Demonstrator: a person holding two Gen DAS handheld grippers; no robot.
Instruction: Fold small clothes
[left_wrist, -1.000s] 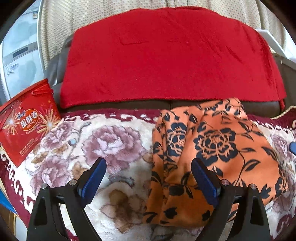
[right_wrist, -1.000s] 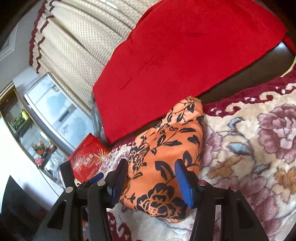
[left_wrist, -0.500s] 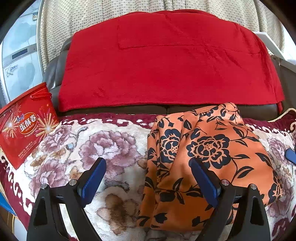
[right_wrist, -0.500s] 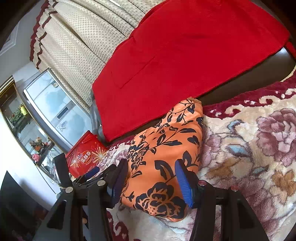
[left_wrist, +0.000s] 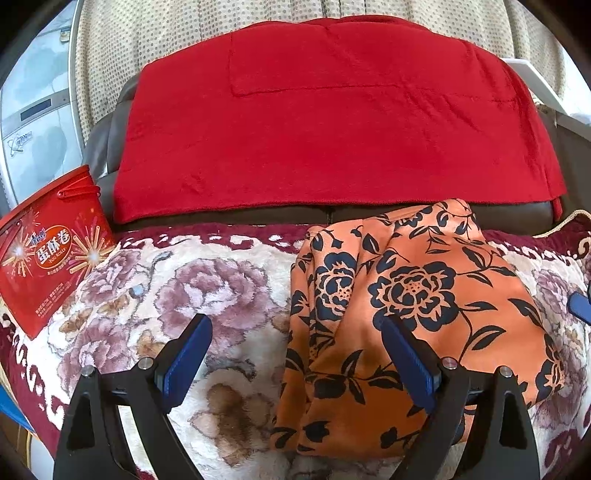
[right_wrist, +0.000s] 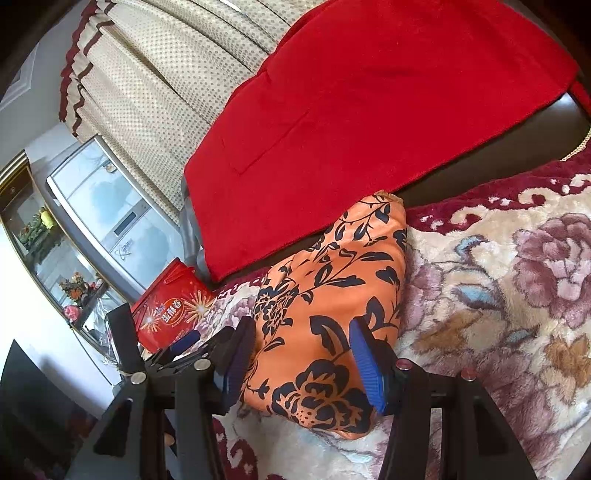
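Orange floral garment (left_wrist: 406, 306) is seen folded on the plush flowered blanket (left_wrist: 192, 295) just below the red throw (left_wrist: 332, 122) — judged light, limp, slippery, best pinched at a near corner — left gripper (left_wrist: 295, 363) and right gripper (right_wrist: 301, 360) both held apart, nothing clamped.

A red snack box (left_wrist: 51, 251), sitting at the left edge of the floral blanket (left_wrist: 192, 280), is displaying large Chinese characters "蛋酥卷" with "EGG ROLLS" printed beneath in small letters. Its remaining small print is staying illegible. A faint logo is showing on the white appliance (left_wrist: 33, 122), unreadable.
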